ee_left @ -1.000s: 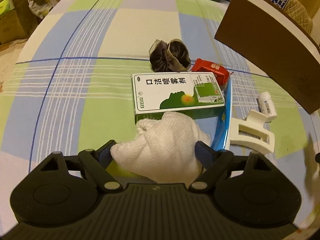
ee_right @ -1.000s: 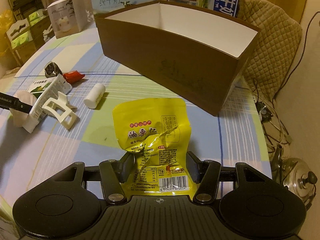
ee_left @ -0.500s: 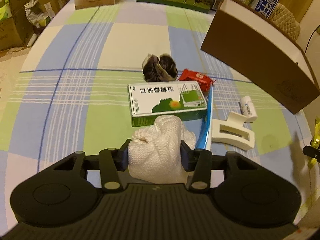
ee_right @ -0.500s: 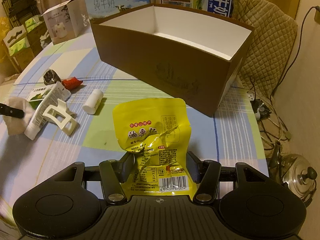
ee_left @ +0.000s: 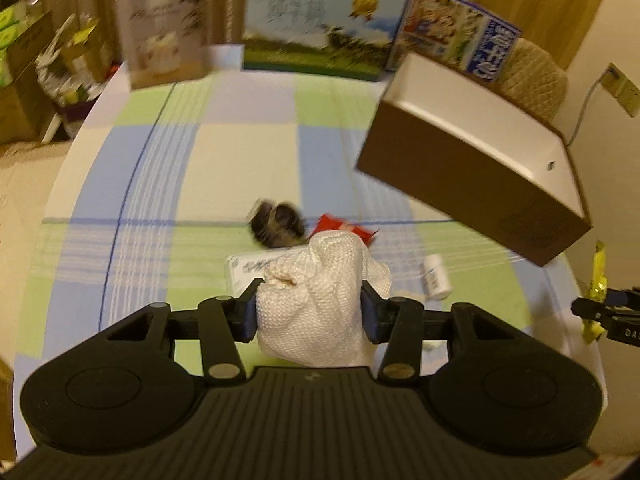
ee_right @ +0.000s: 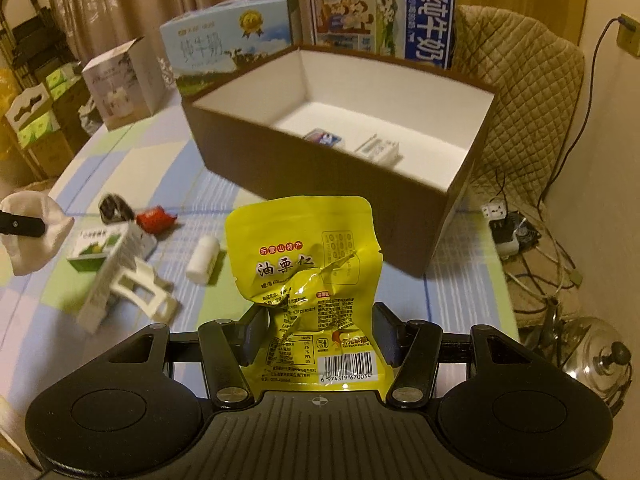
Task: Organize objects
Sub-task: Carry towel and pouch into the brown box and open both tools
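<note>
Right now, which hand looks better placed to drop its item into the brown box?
Probably the right. The right gripper, holding the yellow snack packet, faces the brown box opening directly. The left gripper, with its white cloth, sees it off to one side.

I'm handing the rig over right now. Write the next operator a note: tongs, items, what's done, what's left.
Left tongs: have just closed on the white knitted cloth, lifted off the table.
Right tongs: shut on the yellow snack pouch, held in front of the brown box.
Done: two small cartons already lie in the box.
Left on the checked tablecloth: green-and-white medicine box, white hair claw, white bottle, red packet, dark scrunchie.
Next: probably drop the cloth and the pouch into the box, then fetch the rest.
</note>
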`<state>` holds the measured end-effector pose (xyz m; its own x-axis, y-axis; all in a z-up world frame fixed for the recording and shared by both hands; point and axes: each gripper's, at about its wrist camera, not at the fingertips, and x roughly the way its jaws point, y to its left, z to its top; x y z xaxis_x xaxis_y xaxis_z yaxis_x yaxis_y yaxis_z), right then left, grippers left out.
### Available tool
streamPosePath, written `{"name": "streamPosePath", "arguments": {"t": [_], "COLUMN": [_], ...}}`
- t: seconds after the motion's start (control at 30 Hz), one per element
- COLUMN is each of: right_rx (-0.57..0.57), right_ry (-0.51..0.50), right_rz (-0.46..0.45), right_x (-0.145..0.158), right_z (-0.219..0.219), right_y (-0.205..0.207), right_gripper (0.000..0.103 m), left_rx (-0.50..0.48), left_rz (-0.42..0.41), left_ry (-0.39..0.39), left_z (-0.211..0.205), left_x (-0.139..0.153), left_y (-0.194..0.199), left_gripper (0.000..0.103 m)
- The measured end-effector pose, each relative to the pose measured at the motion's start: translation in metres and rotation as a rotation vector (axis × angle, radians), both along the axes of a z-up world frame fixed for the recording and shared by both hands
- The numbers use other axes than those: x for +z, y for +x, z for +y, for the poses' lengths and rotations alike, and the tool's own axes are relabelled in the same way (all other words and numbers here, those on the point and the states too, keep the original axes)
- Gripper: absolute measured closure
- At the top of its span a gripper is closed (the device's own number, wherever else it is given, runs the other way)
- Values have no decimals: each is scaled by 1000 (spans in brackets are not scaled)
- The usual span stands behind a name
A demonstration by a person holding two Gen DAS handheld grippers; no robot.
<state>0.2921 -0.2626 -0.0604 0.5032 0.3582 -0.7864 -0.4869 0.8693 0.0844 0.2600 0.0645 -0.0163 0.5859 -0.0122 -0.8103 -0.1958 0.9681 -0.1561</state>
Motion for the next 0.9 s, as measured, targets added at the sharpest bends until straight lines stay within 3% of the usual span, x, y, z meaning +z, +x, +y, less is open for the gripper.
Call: {"name": "streamPosePath", "arguments": {"t": [0.27,0.53,0.73,0.9], "right_rx": [-110,-159,-208,-247], "right_ry": [83,107,107,99], "right_rz": [41,18,11,34], "right_x": [32,55,56,46], "right_z": [0,10,14,11], "right_y": [41,96,139,171], "right_gripper": [50,50,50,50], "left_rx": [-113,-217,-254,-265], "left_rz": [-73,-145,-150,-106], "left_ry": [9,46,73,82], "left_z": [-37,-79,-100,-106], "left_x": [27,50,49,34], "left_y": [55,134,190,232], "left_gripper": [60,60,60,60]}}
